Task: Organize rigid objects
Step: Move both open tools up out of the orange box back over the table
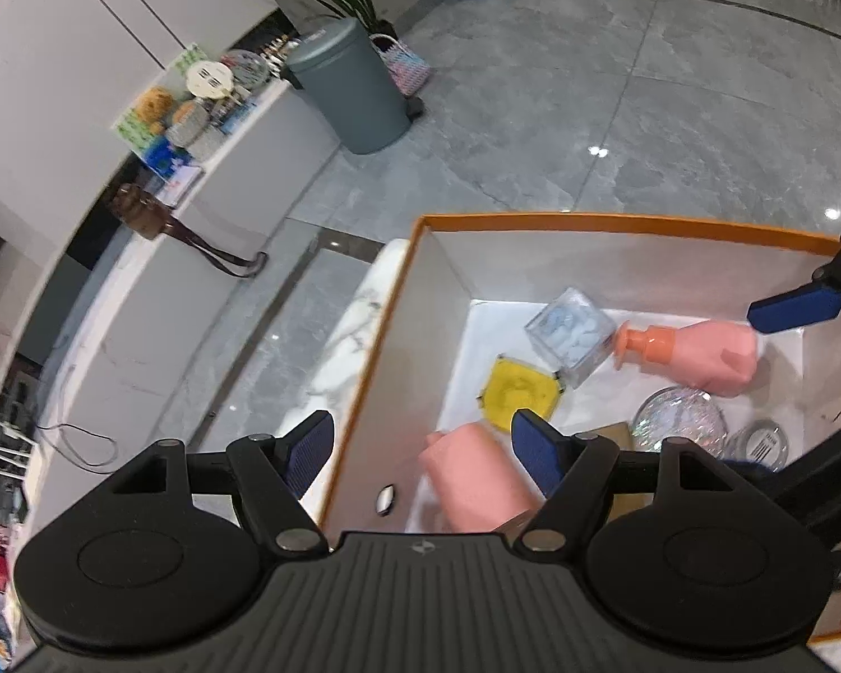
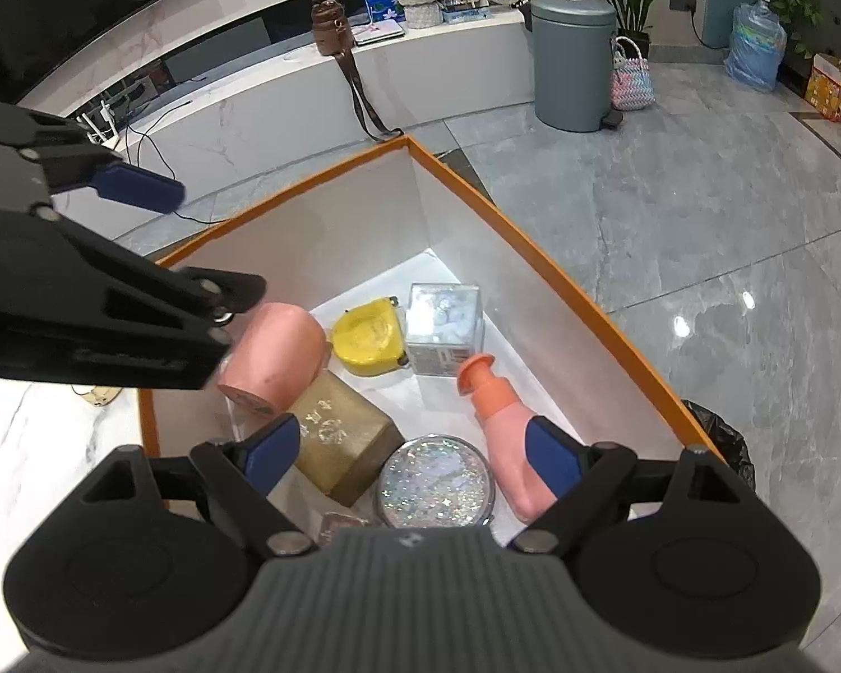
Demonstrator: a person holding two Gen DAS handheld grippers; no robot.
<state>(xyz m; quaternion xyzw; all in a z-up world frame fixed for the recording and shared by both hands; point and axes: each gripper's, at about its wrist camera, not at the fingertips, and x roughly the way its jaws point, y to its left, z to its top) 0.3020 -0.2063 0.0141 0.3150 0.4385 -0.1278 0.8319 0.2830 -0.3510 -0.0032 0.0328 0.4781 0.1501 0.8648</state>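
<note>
An orange-rimmed white box [image 1: 617,221] [image 2: 538,258] holds a pink cylinder [image 1: 479,476] [image 2: 277,356], a yellow case [image 1: 518,392] [image 2: 367,339], a clear cube [image 1: 572,333] [image 2: 446,325], a pink pump bottle [image 1: 701,356] [image 2: 507,437], a tan block [image 2: 342,437] and a glittery round disc [image 1: 675,420] [image 2: 434,482]. My left gripper [image 1: 420,454] is open and empty above the box's left wall and the pink cylinder. My right gripper [image 2: 412,454] is open and empty above the disc and bottle.
The box stands on a white marble table [image 1: 353,325] [image 2: 39,437]. A grey bin [image 1: 347,84] [image 2: 572,61], a woven basket [image 2: 632,78] and a plant stand on the grey tiled floor. A curved counter [image 2: 286,90] carries a brown bag and clutter.
</note>
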